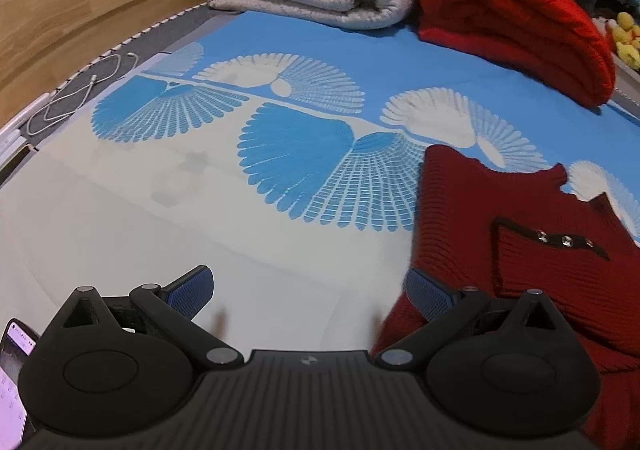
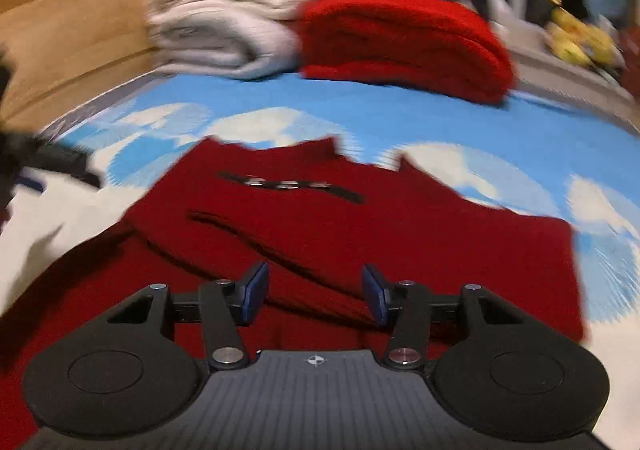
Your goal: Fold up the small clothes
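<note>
A dark red ribbed knit sweater (image 2: 320, 234) with a black studded strap lies rumpled on the blue-and-white patterned sheet (image 1: 360, 50). The left gripper (image 1: 310, 292) gapes wide beside its edge, the right gripper (image 2: 316, 292) half-spread above it, both empty.

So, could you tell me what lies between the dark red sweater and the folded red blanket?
Only bare bedsheet, blue with white fan prints, lies between the sweater and the blanket; both wrist views show it.

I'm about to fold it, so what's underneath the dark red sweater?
The dark red sweater lies on the blue and white patterned sheet, which shows all around it. Anything directly beneath the knit is covered.
</note>
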